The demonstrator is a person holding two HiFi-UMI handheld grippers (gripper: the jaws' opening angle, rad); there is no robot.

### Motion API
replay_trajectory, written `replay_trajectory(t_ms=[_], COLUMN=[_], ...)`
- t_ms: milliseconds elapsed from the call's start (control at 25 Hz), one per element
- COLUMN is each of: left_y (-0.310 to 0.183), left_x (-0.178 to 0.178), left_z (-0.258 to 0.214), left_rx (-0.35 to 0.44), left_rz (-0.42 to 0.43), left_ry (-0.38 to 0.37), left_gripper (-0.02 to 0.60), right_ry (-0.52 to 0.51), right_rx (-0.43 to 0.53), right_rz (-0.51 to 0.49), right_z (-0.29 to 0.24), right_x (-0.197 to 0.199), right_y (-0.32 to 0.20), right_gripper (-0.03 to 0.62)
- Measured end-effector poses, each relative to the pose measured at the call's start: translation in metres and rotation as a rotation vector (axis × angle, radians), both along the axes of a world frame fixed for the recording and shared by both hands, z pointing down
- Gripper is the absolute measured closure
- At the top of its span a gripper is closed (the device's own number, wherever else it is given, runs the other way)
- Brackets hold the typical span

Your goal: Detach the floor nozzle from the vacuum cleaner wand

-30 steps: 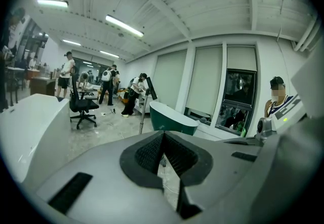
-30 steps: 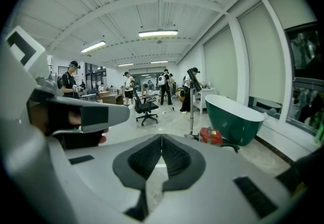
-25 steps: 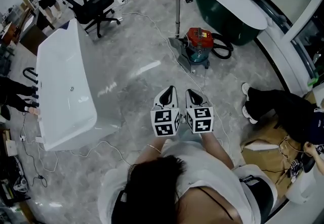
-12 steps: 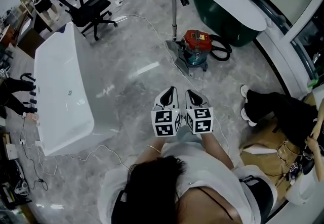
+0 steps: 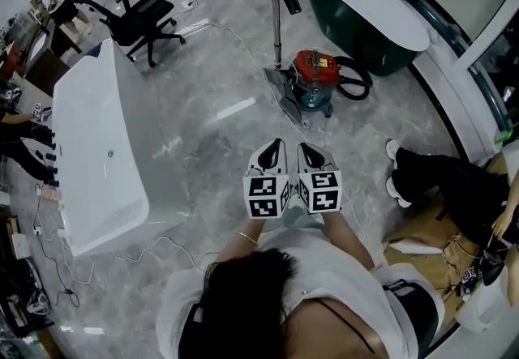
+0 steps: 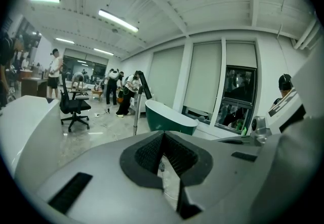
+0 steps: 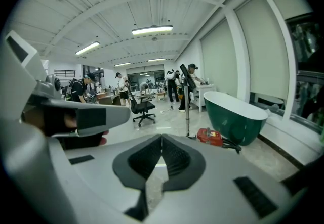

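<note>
A person stands on the grey marble floor holding the left hand-held gripper and the right hand-held gripper side by side. Both are clenched on nothing, their black ribbed pads pressed together. Well ahead of them sits the red canister vacuum cleaner, its metal wand standing upright. The flat grey floor nozzle is at the wand's lower end, on the floor just beside the canister. A dark green bathtub with a white rim lies behind the vacuum. A long white bathtub stands to the left, with a black office chair beyond it.
</note>
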State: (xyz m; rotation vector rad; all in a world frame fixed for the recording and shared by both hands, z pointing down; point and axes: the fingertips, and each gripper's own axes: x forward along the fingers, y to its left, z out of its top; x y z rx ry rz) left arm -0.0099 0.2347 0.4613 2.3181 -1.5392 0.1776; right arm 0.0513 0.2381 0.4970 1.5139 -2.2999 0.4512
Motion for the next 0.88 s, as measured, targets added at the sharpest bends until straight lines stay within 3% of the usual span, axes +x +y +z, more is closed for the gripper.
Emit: replay_trajectory(t_ms=[880], left_y=[-0.087], left_x=[0.02], left_z=[0.011], left_rx=[-0.038], left_rz=[-0.04], left_ry=[-0.044], left_gripper=[0.578], right_ry=[-0.006], right_rx=[0.011], right_rz=[-0.03], right_z=[-0.005], right_x=[0.02], right_y=[-0.097], right_gripper=[0.579])
